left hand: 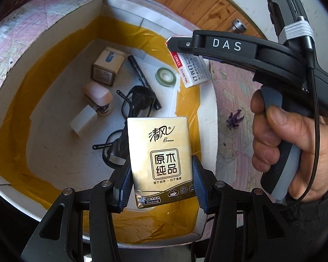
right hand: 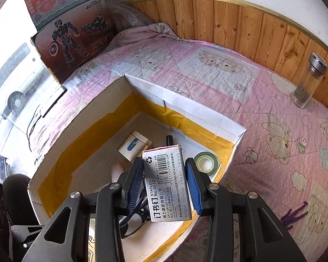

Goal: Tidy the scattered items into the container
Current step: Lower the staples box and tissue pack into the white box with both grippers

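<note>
My left gripper is shut on a gold tissue pack and holds it above the open white box with yellow tape lining. My right gripper is shut on a staples box, also over the white box; that staples box shows in the left wrist view under the right gripper's black body. Inside the white box lie a small tan carton, a black marker, a green tape roll, a pink stapler, a white eraser-like block and black cables.
The box sits on a pink bear-print quilt. A purple thing lies on the quilt to the right. A glass jar with a metal lid stands by the wood-panel wall. Toy boxes stand at the far left.
</note>
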Demonstrator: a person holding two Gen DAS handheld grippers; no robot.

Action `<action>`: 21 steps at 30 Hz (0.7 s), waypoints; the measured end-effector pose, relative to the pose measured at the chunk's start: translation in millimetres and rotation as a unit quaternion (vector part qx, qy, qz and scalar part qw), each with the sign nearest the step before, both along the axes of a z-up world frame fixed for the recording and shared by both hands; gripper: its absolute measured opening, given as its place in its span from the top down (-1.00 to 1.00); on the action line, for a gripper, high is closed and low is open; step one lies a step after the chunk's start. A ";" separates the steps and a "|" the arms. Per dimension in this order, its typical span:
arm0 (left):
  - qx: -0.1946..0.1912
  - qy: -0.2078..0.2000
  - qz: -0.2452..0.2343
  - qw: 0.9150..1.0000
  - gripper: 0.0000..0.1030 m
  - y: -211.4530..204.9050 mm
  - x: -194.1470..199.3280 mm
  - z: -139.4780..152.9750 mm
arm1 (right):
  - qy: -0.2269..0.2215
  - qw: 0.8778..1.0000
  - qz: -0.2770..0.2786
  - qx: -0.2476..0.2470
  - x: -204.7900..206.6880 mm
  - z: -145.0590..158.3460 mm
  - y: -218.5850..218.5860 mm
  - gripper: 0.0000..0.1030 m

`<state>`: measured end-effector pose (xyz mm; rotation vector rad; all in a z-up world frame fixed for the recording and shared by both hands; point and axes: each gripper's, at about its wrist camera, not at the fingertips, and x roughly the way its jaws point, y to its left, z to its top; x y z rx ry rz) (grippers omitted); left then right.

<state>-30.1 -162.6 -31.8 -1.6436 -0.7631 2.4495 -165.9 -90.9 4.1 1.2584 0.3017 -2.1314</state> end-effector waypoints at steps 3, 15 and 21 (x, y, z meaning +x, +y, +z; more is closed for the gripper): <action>-0.009 -0.008 0.007 1.000 0.01 -3.1 -1.0 -4.4 | 0.000 1.000 0.014 0.019 -6.5 -6.5 -5.5 0.20; -0.065 -0.008 0.067 0.996 0.01 -34.6 5.8 -2.3 | 0.005 0.997 0.033 0.073 -23.2 -25.2 -10.5 0.20; -0.059 -0.011 0.105 0.993 0.01 -66.4 2.2 -1.0 | 0.003 0.996 0.039 0.075 -24.1 -26.6 -11.9 0.20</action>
